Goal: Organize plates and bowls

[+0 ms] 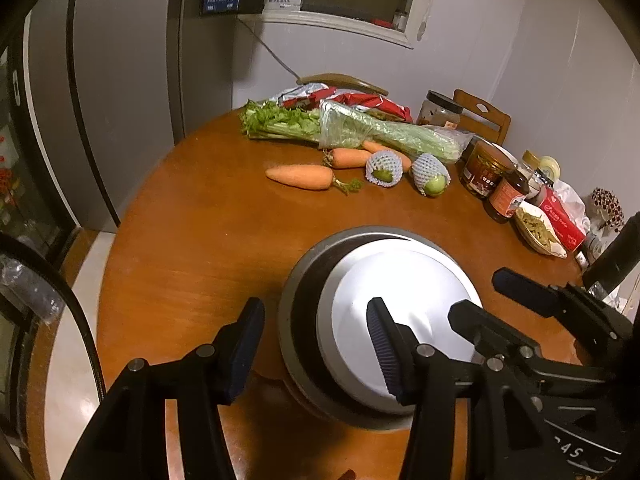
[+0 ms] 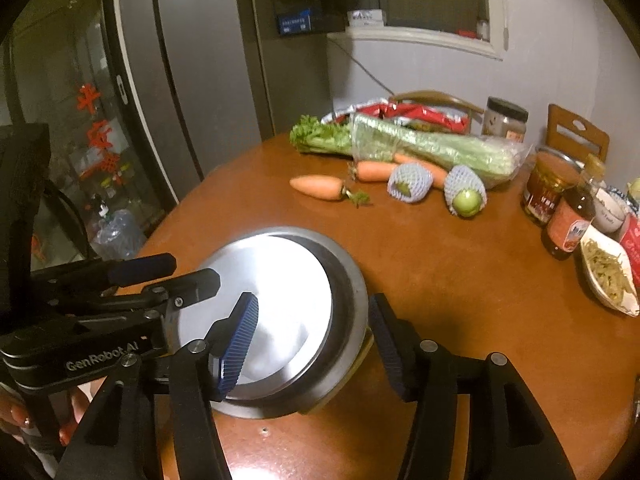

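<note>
Nearest the cameras, both tongs stand with their jaws apart and nothing between the pads. The left tongs (image 1: 316, 344) straddle the near-left rim of the metal stack, one ribbed pad above the shiny dish, the other out over the counter (image 1: 192, 248). The right tongs (image 2: 316, 344) do the same from the other side, one pad over the dish, the other just off the stack's right edge. Neither pair presses on the metal.

The task's thing sits just beyond them, near the counter's front edge: a bright steel plate (image 1: 400, 320) lying upside down, seated off-centre on a wider, darker steel bowl (image 1: 296, 304), so a crescent of the bowl shows at one side.

My reading is that a stacking step has just closed and the hands are clear of the pile. The next move calls for finding another dish to add, or nudging the plate square on the bowl.

Further back lie carrots (image 1: 300, 177), netted fruit (image 1: 384, 169) and bagged celery (image 1: 360, 130), with jars (image 1: 484, 170) at the right.
</note>
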Demonstrator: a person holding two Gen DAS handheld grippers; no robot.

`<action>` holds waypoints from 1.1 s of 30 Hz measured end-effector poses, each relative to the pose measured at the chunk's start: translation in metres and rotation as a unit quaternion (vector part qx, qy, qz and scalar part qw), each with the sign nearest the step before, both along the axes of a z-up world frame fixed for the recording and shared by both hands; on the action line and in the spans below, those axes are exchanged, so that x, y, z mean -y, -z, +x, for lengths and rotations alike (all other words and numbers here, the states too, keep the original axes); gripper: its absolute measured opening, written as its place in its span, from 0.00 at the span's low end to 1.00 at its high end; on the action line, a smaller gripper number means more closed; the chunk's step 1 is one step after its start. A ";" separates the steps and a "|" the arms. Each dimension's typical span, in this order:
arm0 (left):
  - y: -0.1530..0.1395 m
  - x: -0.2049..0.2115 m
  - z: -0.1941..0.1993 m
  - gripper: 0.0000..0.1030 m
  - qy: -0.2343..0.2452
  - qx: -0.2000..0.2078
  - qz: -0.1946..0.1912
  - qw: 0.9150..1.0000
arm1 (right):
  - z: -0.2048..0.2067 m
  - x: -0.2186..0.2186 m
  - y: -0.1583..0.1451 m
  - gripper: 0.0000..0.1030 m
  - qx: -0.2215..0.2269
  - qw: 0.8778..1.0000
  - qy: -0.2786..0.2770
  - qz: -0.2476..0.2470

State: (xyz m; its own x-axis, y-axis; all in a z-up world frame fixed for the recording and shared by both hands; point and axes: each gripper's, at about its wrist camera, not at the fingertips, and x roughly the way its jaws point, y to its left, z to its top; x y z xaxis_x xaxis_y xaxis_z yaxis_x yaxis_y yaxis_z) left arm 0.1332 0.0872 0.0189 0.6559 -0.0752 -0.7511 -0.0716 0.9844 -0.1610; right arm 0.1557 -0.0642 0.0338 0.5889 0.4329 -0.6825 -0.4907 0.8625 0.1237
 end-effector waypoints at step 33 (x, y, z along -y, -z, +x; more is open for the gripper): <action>0.010 0.032 -0.117 0.56 -0.002 0.014 0.047 0.999 | -0.128 0.034 0.003 0.66 0.045 0.998 0.045 -0.003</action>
